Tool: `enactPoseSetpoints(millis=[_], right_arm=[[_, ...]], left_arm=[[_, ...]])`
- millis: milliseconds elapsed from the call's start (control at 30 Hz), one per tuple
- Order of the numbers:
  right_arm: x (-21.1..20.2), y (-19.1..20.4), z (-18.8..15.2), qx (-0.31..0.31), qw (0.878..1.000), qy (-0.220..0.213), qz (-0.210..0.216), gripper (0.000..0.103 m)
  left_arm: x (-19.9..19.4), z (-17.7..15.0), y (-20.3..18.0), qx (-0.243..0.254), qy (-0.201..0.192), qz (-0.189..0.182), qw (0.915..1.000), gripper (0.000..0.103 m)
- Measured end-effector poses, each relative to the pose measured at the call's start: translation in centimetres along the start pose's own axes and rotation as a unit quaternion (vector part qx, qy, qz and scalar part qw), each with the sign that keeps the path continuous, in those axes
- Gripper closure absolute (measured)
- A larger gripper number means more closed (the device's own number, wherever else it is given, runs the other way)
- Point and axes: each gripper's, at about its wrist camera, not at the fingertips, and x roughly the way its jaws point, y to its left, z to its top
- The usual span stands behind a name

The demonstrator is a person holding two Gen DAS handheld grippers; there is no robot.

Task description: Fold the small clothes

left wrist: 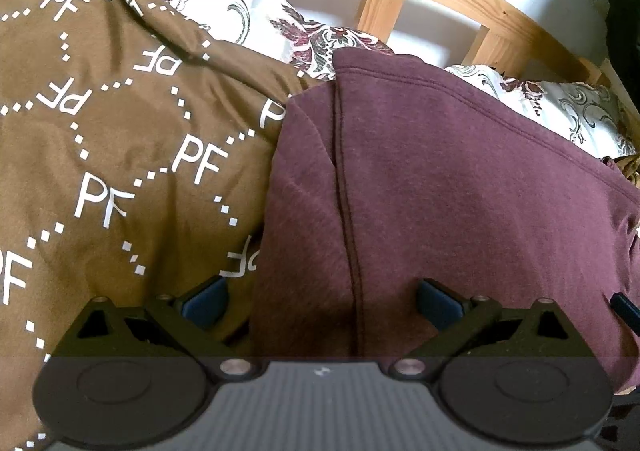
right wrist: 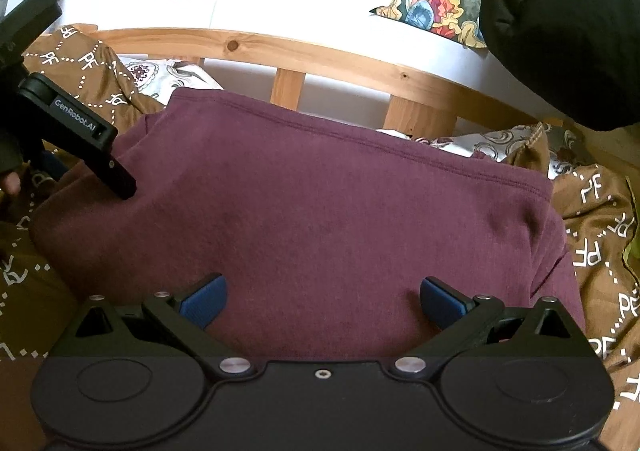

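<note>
One maroon garment (right wrist: 320,219) lies spread on the brown printed bedspread (left wrist: 100,155), its hemmed far edge toward the wooden bed rail (right wrist: 320,55), and it looks part-folded, a flap overlapping along its left side. Both tools hover over its near edge with nothing between their blue pads: the left gripper (left wrist: 320,303) gapes wide above the left flap's seam, the right gripper (right wrist: 322,301) equally wide over the middle. The next move probably calls for each to pinch a near corner and carry it toward the far hem; I count one garment, two grippers.
</note>
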Motion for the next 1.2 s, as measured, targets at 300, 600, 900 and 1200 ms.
enactPoseSetpoints(millis=[300, 600, 900, 1200], right_arm=[[-0.1, 0.0, -0.1, 0.002, 1.000, 0.002, 0.003, 0.001], [-0.1, -0.6, 0.2, 0.007, 1.000, 0.005, 0.011, 0.001], [-1.8, -1.4, 0.9, -0.021, 1.000, -0.011, 0.003, 0.001], [-3.6, -6.7, 3.1, 0.003, 0.997, -0.049, -0.064, 0.001]], left_arm=[[-0.9, 0.0, 0.5, -0.015, -0.004, -0.022, 0.9996, 0.018], [-2.4, 0.2, -1.6, 0.033, 0.000, 0.005, 0.9994, 0.067], [-6.5, 1.0, -4.6, 0.061, -0.052, -0.024, 0.9965, 0.088], [-9.4, 2.6, -13.7, 0.122, -0.084, -0.072, 0.9864, 0.089]])
